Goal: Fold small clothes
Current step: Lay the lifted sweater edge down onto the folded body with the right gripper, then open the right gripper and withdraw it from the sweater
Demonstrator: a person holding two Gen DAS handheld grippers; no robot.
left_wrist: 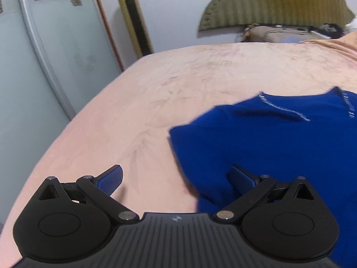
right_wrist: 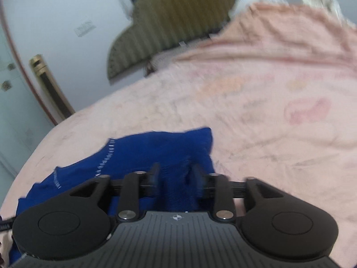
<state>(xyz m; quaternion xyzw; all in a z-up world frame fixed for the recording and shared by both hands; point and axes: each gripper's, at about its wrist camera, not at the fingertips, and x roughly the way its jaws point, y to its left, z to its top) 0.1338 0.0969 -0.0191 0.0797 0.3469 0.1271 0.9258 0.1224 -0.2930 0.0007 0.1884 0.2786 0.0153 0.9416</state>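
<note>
Blue garment (left_wrist: 279, 147), with a line of white stitching near its neckline, lies spread on the pink bedsheet (left_wrist: 138, 102). In the left wrist view it takes up the sheet's near right part. The left claw (left_wrist: 176, 178) hangs over the garment's left edge with its fingers spread wide and nothing between them; one blue-padded fingertip (left_wrist: 110, 179) is over bare sheet, the other over the cloth. Beyond the garment stand an olive headboard (left_wrist: 274, 2) and a gold tower fan (left_wrist: 133, 17).

In the right wrist view, which is blurred, the garment (right_wrist: 138, 154) lies on the sheet's (right_wrist: 256, 111) near left part. The right claw (right_wrist: 175, 176) is over the garment's right side, fingers partly closed with blue cloth in the gap; whether they grip it I cannot tell.
</note>
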